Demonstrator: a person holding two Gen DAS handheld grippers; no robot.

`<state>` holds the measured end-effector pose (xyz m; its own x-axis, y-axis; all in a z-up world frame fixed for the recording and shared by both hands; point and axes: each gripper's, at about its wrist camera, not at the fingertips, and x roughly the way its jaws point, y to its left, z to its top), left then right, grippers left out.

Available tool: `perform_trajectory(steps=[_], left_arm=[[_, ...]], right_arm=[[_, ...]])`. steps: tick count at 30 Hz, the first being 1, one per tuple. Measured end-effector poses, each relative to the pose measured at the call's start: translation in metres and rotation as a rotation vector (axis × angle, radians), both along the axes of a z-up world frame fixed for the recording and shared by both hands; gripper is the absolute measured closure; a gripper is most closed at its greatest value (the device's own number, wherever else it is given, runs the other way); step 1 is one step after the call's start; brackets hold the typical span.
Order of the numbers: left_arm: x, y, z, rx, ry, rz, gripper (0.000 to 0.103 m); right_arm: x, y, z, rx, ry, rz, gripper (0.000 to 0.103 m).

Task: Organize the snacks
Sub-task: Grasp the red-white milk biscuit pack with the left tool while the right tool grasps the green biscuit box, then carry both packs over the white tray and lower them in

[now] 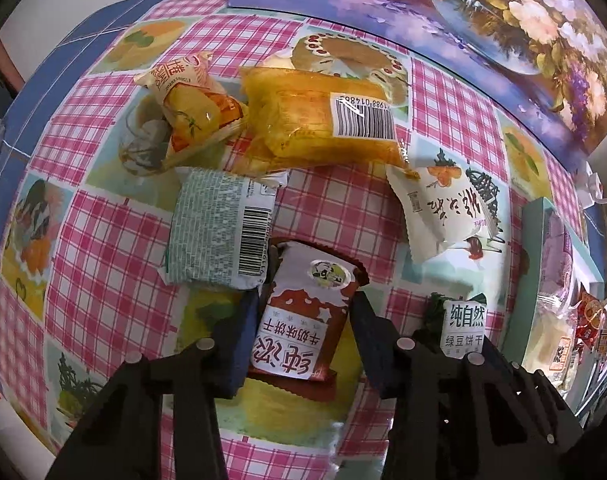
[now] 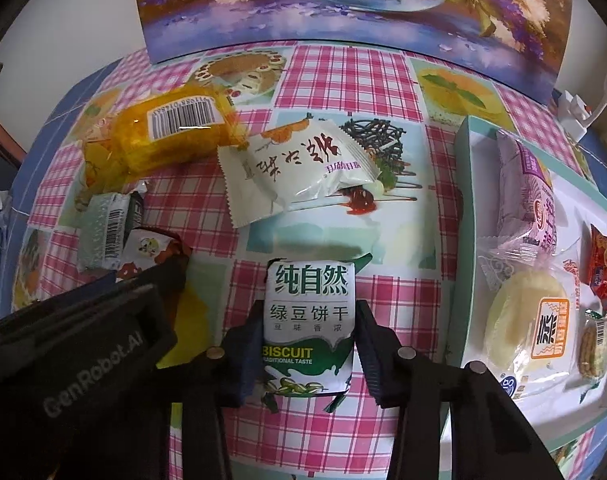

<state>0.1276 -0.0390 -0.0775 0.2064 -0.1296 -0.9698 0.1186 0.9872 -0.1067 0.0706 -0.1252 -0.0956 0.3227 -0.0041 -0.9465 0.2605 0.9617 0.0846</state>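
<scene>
Red-brown biscuit packet (image 1: 303, 316) clamped between left gripper (image 1: 303, 320) fingers above checked tablecloth (image 1: 115, 248), green biscuit packet (image 2: 309, 320) pinched in right gripper (image 2: 308, 344), teal tray (image 2: 463, 216) just right, loose snacks beyond.

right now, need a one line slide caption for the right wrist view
Right gripper closed on a green biscuit pack over the pink checked tablecloth, beside a tray of sorted snacks.

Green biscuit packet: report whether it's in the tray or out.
Out. The green biscuit packet sits between the right gripper's jaws over the tablecloth, left of the tray.
</scene>
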Motion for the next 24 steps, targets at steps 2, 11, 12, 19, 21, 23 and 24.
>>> perform_trajectory(steps=[2, 11, 12, 19, 21, 23, 24], left_arm=[[-0.001, 0.0, 0.002, -0.01, -0.004, -0.001, 0.058], [-0.004, 0.002, 0.026, -0.054, -0.034, -0.008, 0.061], [-0.005, 0.001, 0.031, -0.061, -0.046, -0.01, 0.061], [-0.012, 0.003, 0.057, -0.107, -0.107, -0.025, 0.101], [-0.013, 0.002, 0.065, -0.106, -0.131, -0.032, 0.101], [-0.015, 0.003, 0.066, -0.093, -0.143, -0.04, 0.101], [-0.016, 0.001, 0.066, -0.094, -0.14, -0.041, 0.101]], right_arm=[[0.0, -0.005, 0.003, 0.011, -0.002, -0.003, 0.059], [-0.008, -0.026, 0.017, 0.053, -0.029, -0.022, 0.06], [-0.009, -0.028, 0.021, 0.054, -0.037, -0.025, 0.06], [-0.018, -0.036, 0.044, 0.056, -0.099, -0.044, 0.06], [-0.021, -0.038, 0.05, 0.055, -0.115, -0.048, 0.06], [-0.022, -0.04, 0.054, 0.049, -0.124, -0.052, 0.06], [-0.023, -0.041, 0.055, 0.05, -0.125, -0.055, 0.06]])
